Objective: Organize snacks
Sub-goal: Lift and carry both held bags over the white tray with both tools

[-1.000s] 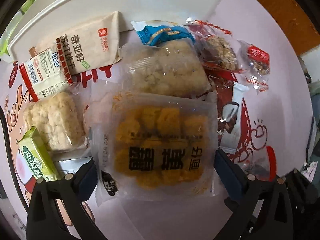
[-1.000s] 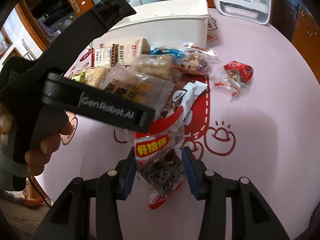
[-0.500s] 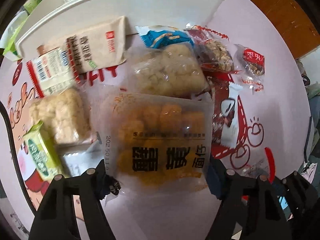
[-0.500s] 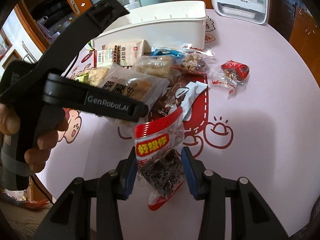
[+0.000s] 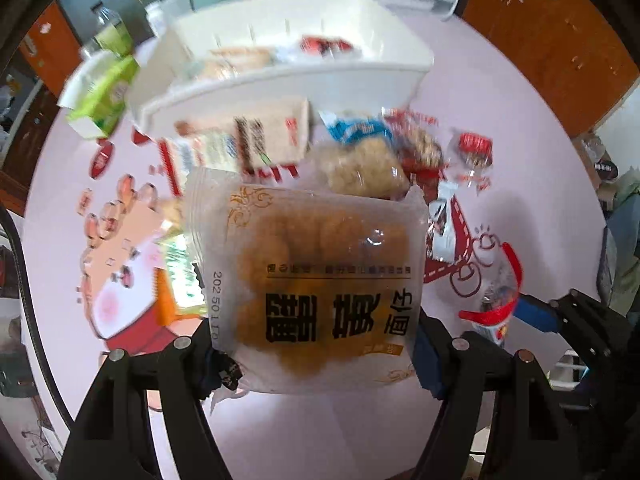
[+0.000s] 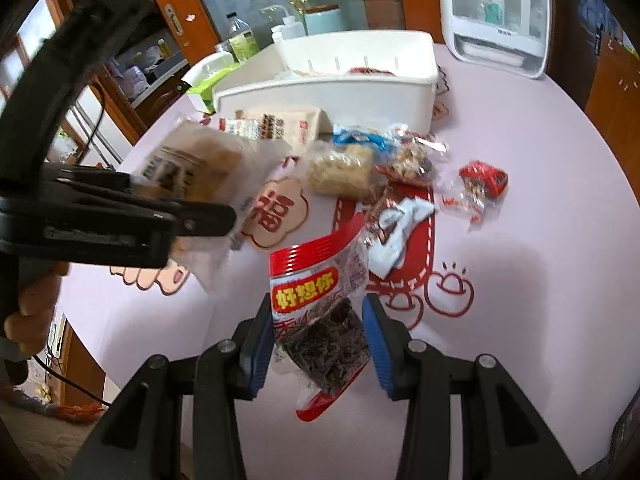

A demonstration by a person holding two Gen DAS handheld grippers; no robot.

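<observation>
My left gripper (image 5: 316, 356) is shut on a clear pack of yellow-brown pastries (image 5: 320, 264) and holds it up above the pile. In the right wrist view this pack (image 6: 192, 168) hangs at the left, tilted. My right gripper (image 6: 318, 344) is shut on a red-and-clear pack of dark snack (image 6: 320, 320), lifted off the table. The white bin (image 5: 280, 84) stands behind the pile with a few packs inside. On the table lie a beige packet (image 5: 256, 140), a pale rice cake (image 5: 360, 168), a blue pack (image 5: 356, 130) and a small red pack (image 5: 474, 148).
A green box (image 5: 100, 96) lies left of the bin. A white appliance (image 6: 500, 16) and bottles (image 6: 240, 40) stand at the back. The pink tablecloth (image 6: 520, 280) with red cartoon prints stretches to the right. A hand (image 6: 28, 312) holds the left gripper's handle.
The left jaws closed on the pastry pack and carried it up off the pile, so the bin's inside now shows. The right gripper rose a little with its red pack.
</observation>
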